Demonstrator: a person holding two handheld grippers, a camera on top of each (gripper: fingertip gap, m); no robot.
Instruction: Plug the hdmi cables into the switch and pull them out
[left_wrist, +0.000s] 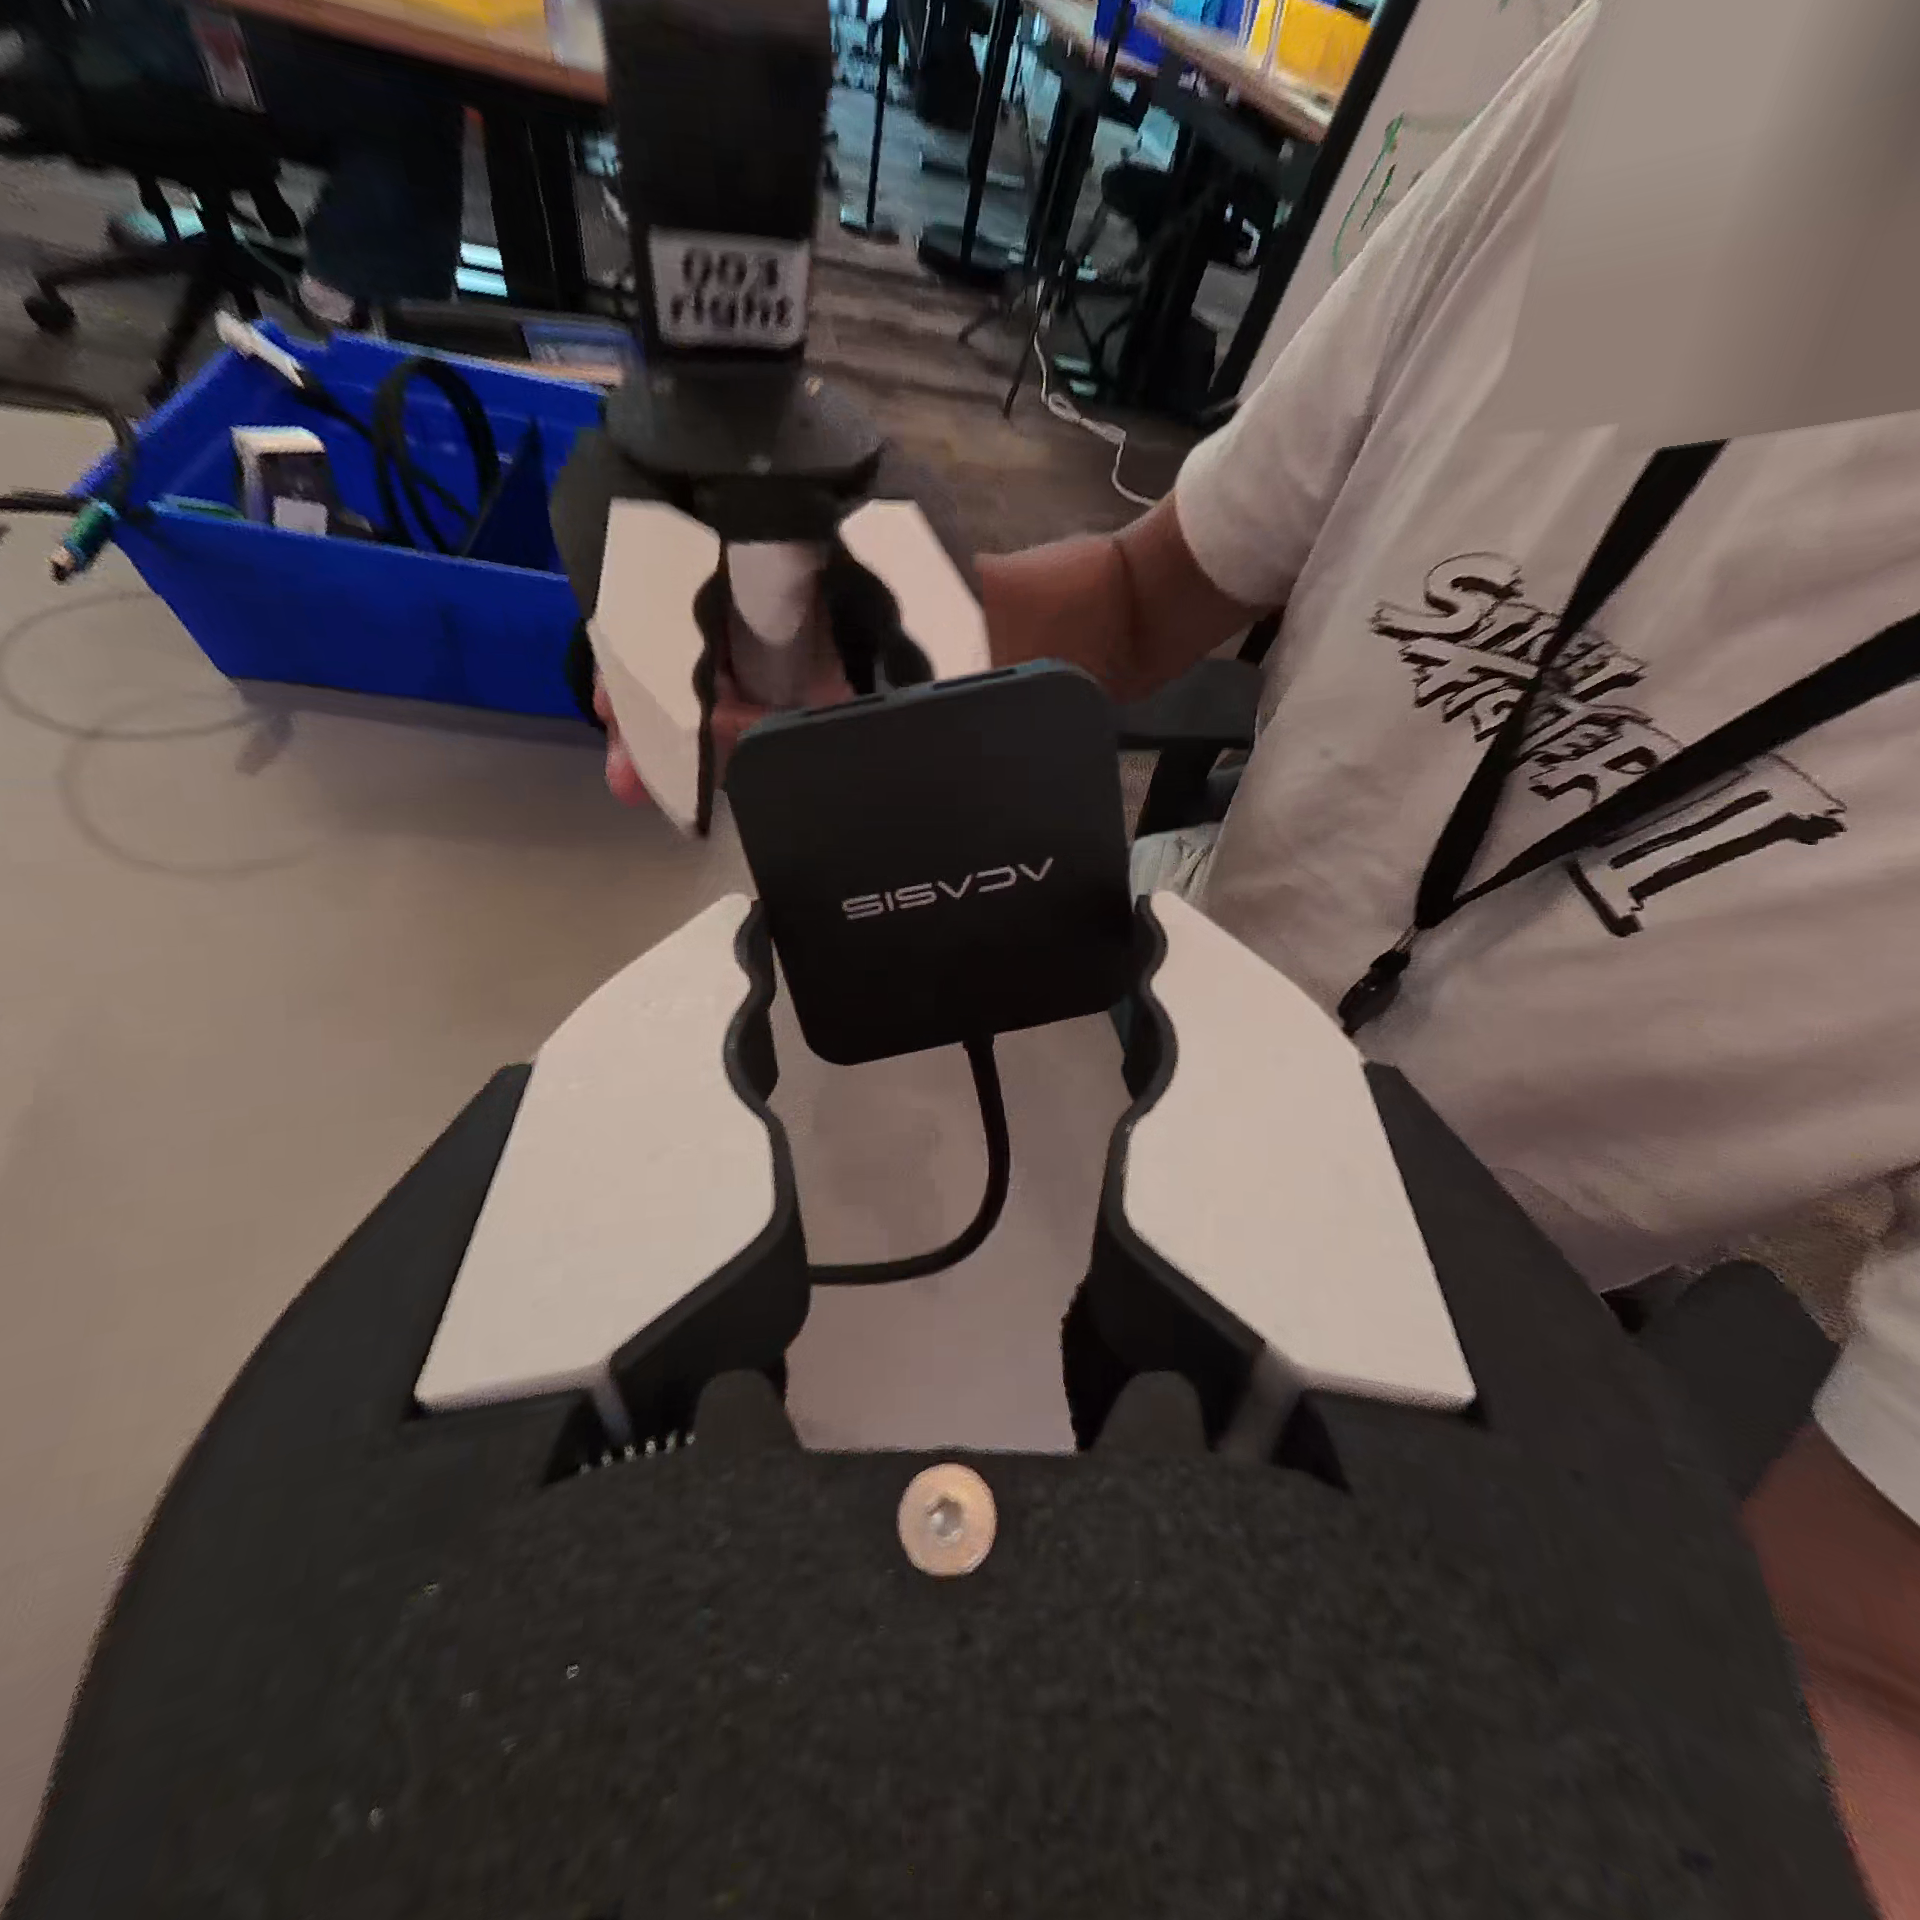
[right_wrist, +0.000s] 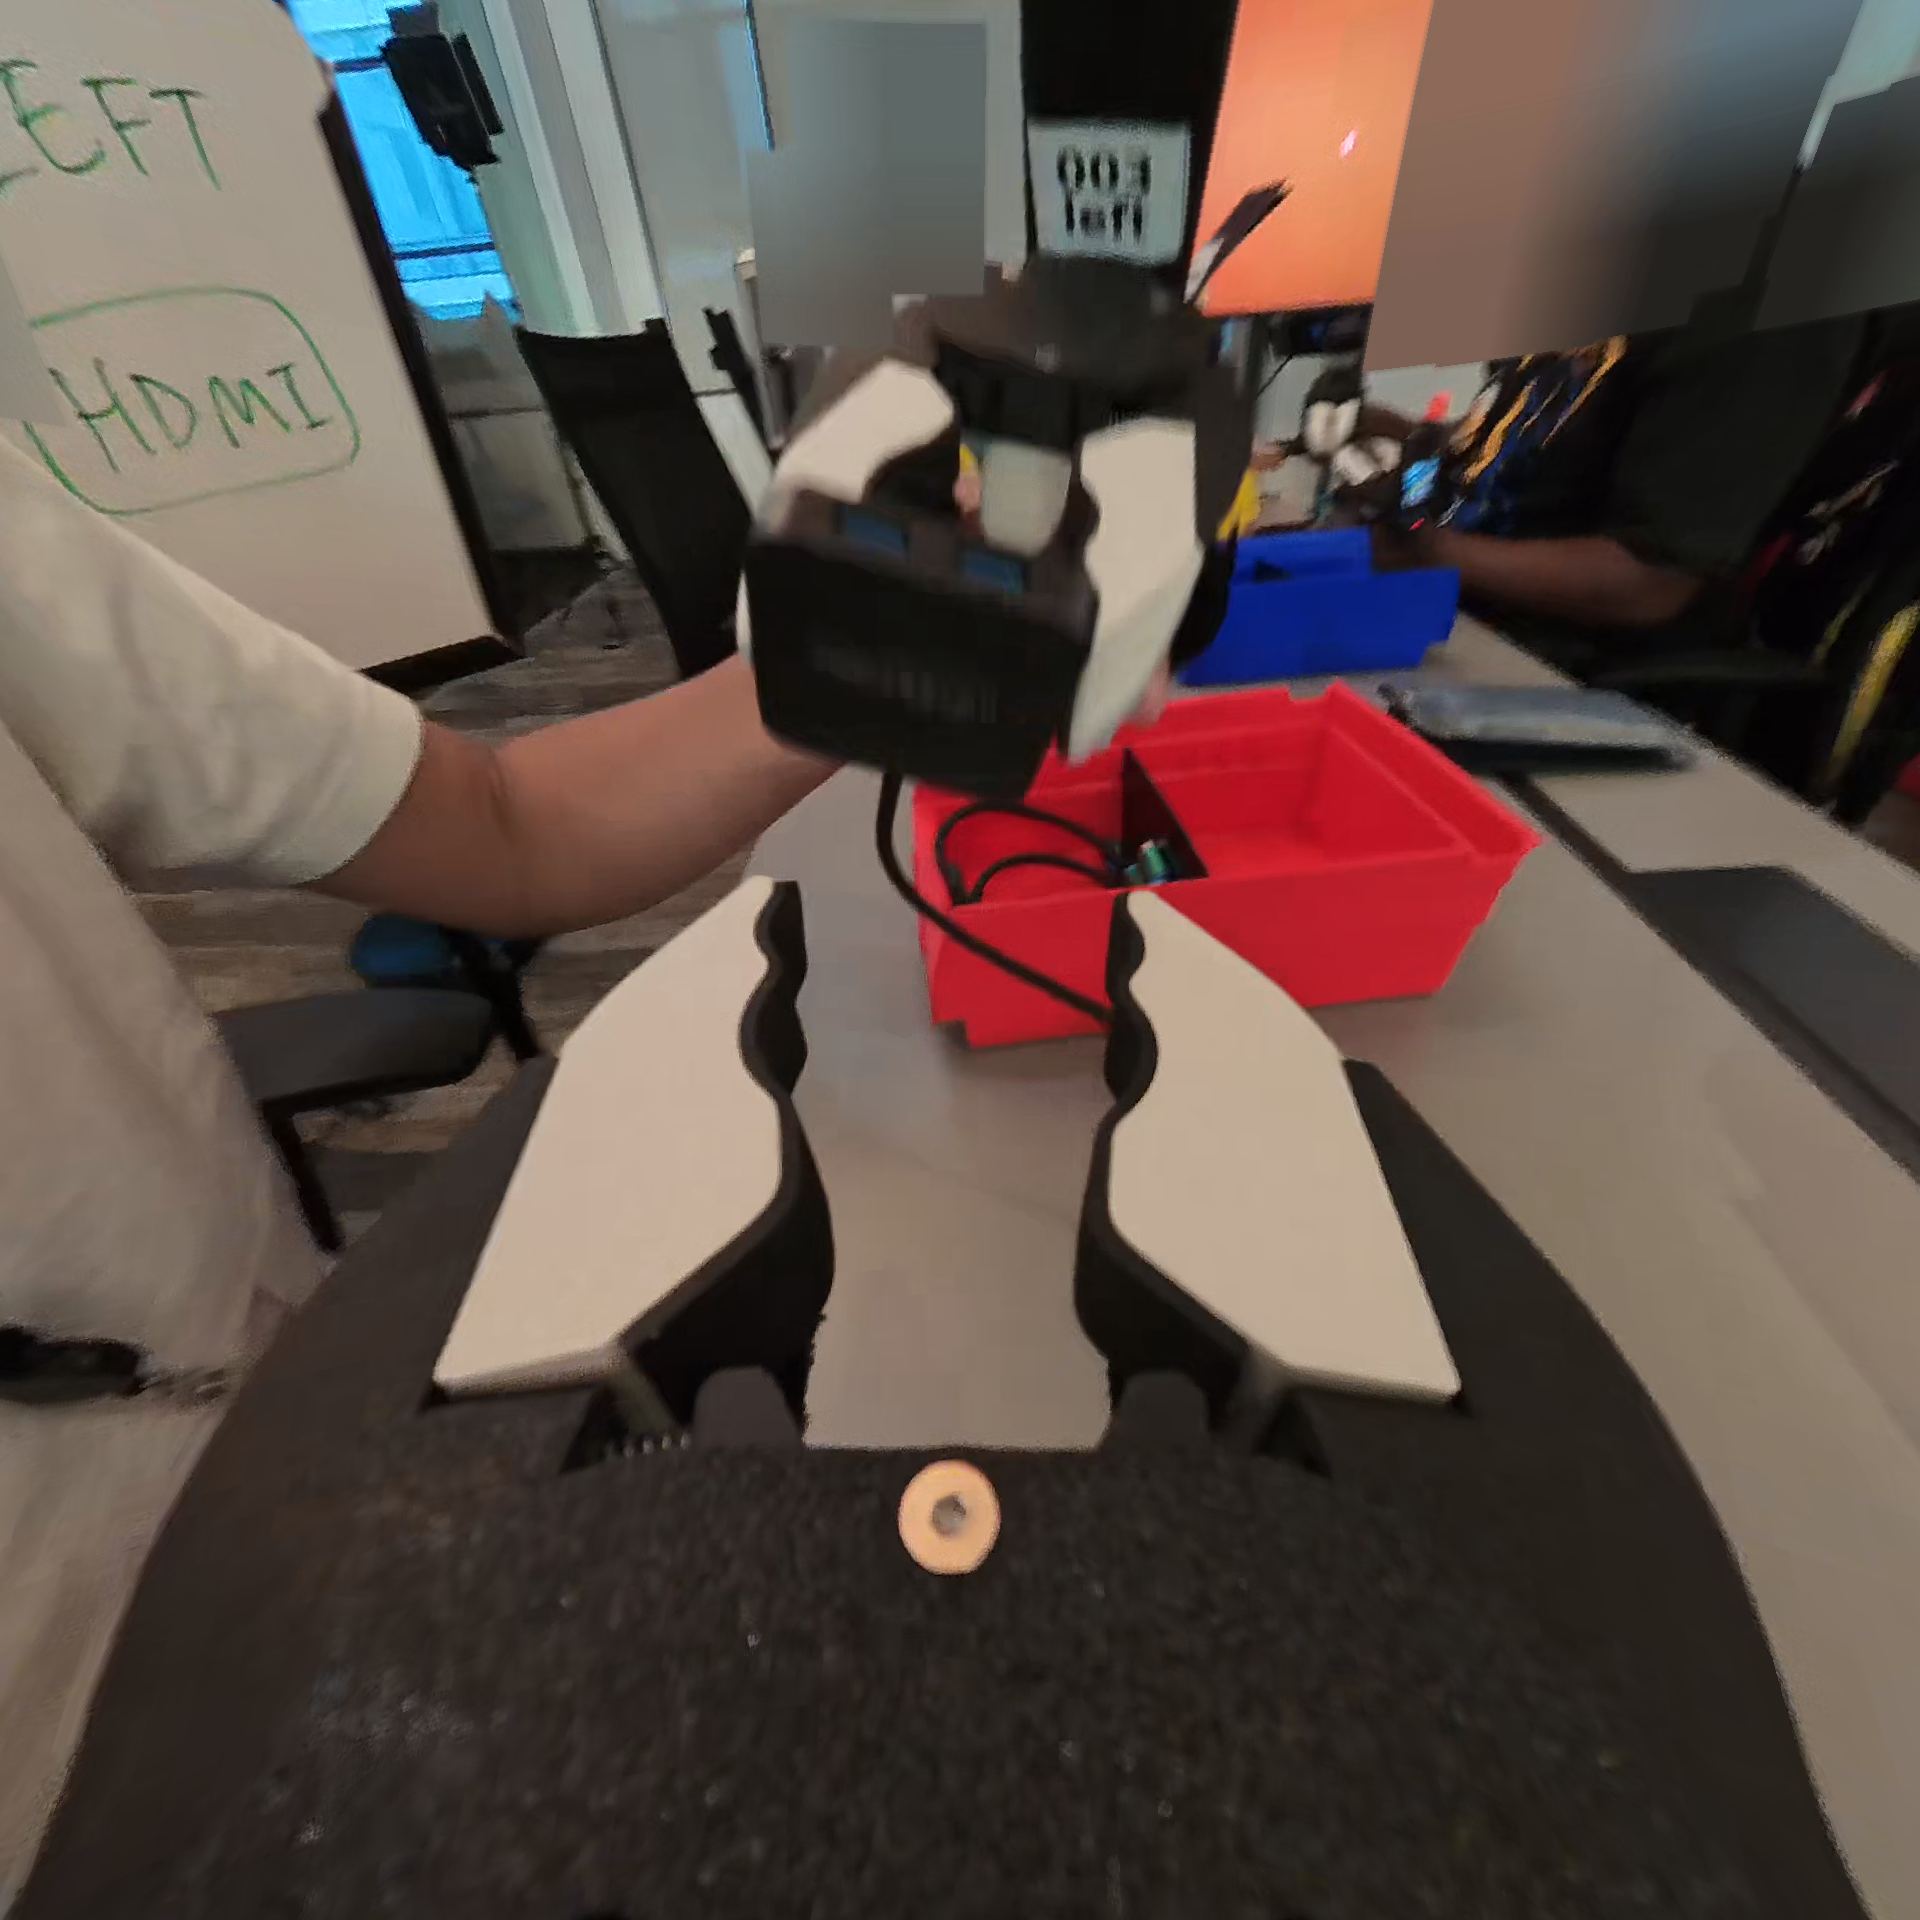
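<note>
One black switch (left_wrist: 935, 883) sits pinched between my left gripper (left_wrist: 951, 914) fingertips, held up off the table (left_wrist: 260, 987), its single black cable (left_wrist: 977, 1164) trailing down. My right gripper (right_wrist: 956, 914) faces it just beyond the port edge, fingers spread, holding nothing. Bins: one red bin (right_wrist: 1299, 894), one blue bin (left_wrist: 343, 603), both on the table.

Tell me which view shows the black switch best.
The left wrist view: the switch sits sharp and close, top face up, clamped between the left gripper jaws, its cable trailing below. The right wrist view shows the switch blurred and farther off, though its blue ports face that camera.
</note>
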